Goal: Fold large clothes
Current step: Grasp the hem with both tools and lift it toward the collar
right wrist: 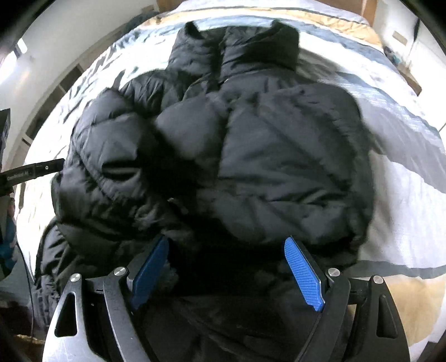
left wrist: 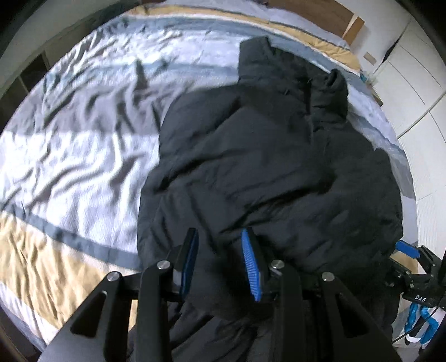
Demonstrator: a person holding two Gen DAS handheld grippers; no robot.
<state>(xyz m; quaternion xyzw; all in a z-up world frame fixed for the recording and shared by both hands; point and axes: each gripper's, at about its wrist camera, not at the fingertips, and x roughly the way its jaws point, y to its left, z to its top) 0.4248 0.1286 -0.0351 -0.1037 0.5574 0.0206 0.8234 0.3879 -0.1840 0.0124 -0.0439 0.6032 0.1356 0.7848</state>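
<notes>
A large black puffer jacket lies on the bed with its collar at the far end; it fills the right wrist view with a sleeve folded across its left side. My left gripper is open, its blue pads apart over the jacket's near hem. My right gripper is open wide over the near hem, with dark fabric between the pads but not pinched. The right gripper's blue fingertip shows at the right edge of the left wrist view.
The bed has a wrinkled white, grey and tan striped cover. White wardrobe doors stand to the right. A wooden headboard is at the far end. The left gripper's black body shows at the left edge of the right wrist view.
</notes>
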